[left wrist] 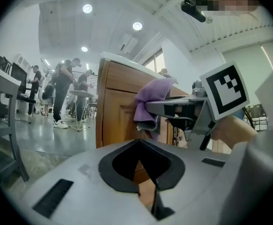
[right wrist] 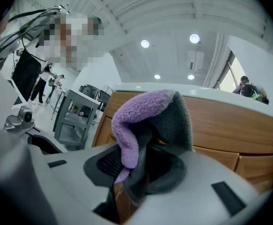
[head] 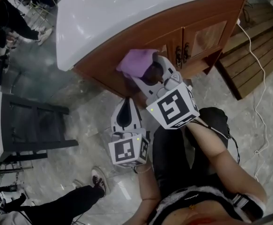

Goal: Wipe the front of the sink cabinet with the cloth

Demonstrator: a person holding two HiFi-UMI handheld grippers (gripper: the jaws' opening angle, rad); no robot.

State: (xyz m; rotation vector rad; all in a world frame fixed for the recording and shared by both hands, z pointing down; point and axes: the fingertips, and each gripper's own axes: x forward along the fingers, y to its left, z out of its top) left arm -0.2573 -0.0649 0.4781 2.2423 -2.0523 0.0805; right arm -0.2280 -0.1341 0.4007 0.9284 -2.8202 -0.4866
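The sink cabinet (head: 199, 35) has a brown wooden front under a white top (head: 127, 13). A purple and grey cloth (head: 136, 62) is bunched in my right gripper (head: 148, 70), which is shut on it and holds it against the cabinet's left part, just under the top. In the right gripper view the cloth (right wrist: 143, 121) folds up out of the jaws, with the wood (right wrist: 234, 125) right behind. My left gripper (head: 126, 109) hangs lower, away from the cabinet, shut and empty. In the left gripper view the cloth (left wrist: 151, 95) and the right gripper (left wrist: 173, 108) show against the cabinet (left wrist: 115, 116).
Two door handles (head: 182, 54) sit right of the cloth. A grey metal rack (head: 28, 125) stands at the left. Wooden steps (head: 258, 46) and a white cable (head: 257, 95) lie at the right. A person's leg and shoe (head: 98, 182) are at bottom left.
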